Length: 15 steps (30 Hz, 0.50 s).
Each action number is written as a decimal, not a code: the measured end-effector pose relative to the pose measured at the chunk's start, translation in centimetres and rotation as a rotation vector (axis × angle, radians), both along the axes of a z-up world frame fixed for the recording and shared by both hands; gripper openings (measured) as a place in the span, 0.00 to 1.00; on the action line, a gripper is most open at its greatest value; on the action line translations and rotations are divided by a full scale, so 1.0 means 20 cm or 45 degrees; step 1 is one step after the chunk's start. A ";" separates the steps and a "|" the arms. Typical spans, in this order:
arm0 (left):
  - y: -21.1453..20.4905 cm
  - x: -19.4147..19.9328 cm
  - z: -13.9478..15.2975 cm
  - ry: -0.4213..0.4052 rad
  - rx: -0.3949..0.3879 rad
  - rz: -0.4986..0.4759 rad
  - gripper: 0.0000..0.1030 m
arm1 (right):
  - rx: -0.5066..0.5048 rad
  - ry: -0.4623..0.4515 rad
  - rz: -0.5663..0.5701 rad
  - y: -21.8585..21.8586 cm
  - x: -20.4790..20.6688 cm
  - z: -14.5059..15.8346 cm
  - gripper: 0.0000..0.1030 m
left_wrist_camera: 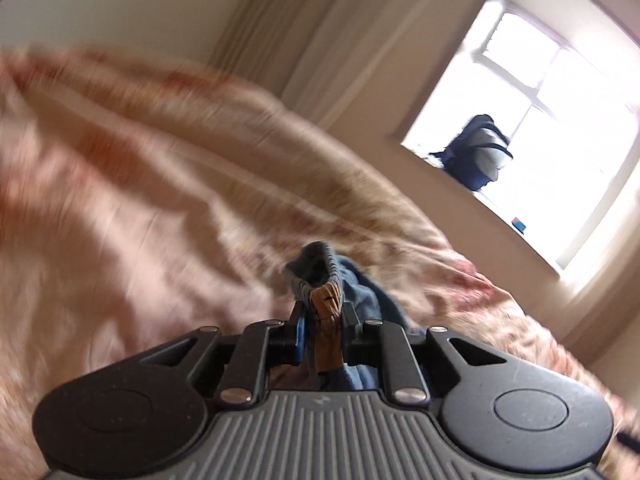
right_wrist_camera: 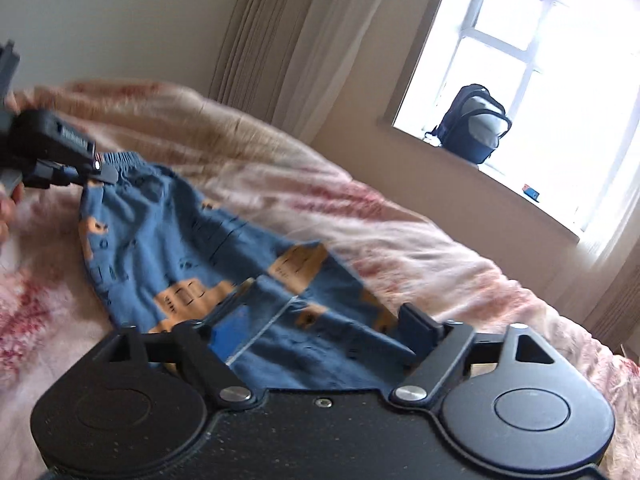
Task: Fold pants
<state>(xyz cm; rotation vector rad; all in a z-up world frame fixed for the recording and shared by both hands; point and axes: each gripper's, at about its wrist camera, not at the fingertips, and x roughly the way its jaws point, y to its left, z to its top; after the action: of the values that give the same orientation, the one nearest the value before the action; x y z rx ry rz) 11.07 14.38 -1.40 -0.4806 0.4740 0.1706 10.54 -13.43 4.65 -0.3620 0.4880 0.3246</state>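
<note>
Small blue pants (right_wrist_camera: 180,240) with orange-brown prints lie spread on the pink and cream blanket (right_wrist_camera: 400,232) of a bed. In the right wrist view my left gripper (right_wrist_camera: 100,172) reaches in from the left edge and pinches the elastic waistband. Its own view shows the left gripper (left_wrist_camera: 320,300) shut on bunched blue and orange cloth of the pants (left_wrist_camera: 360,292), lifted a little off the blanket (left_wrist_camera: 140,180). My right gripper (right_wrist_camera: 326,312) stands open over the leg end of the pants. The cloth lies between its spread fingers, which do not press on it.
A window with a deep sill lies beyond the bed's right side. On the sill stand a dark backpack (right_wrist_camera: 472,124) and a small blue and red item (right_wrist_camera: 532,192). Cream curtains (right_wrist_camera: 280,40) hang against the wall. A person's hand (right_wrist_camera: 4,216) shows at the left edge.
</note>
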 end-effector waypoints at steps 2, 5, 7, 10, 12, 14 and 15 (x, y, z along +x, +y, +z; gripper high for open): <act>-0.12 -0.02 0.07 -0.033 0.166 -0.055 0.18 | 0.040 -0.012 -0.023 -0.07 -0.02 0.00 0.87; -0.31 -0.05 0.19 -0.087 0.354 -0.153 0.18 | 0.112 0.008 -0.059 -0.15 -0.03 -0.02 0.93; -0.43 -0.06 0.25 -0.095 0.452 -0.199 0.18 | 0.139 0.020 -0.040 -0.18 -0.02 -0.03 0.94; -0.58 -0.04 0.33 -0.078 0.497 -0.249 0.18 | 0.145 -0.010 -0.048 -0.23 -0.02 -0.02 0.99; -0.67 -0.04 0.36 -0.068 0.532 -0.291 0.18 | 0.164 -0.031 -0.089 -0.29 -0.01 0.01 0.99; -0.77 -0.05 0.39 -0.075 0.594 -0.333 0.18 | 0.204 -0.042 -0.135 -0.37 0.01 0.03 0.99; -0.82 -0.05 0.40 -0.077 0.624 -0.355 0.18 | 0.224 -0.046 -0.156 -0.41 0.01 0.04 0.99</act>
<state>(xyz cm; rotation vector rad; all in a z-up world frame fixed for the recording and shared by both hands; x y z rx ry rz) 9.98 -1.98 6.54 0.0614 0.4170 -0.0002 10.75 -21.56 5.54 -0.1658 0.4406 0.2399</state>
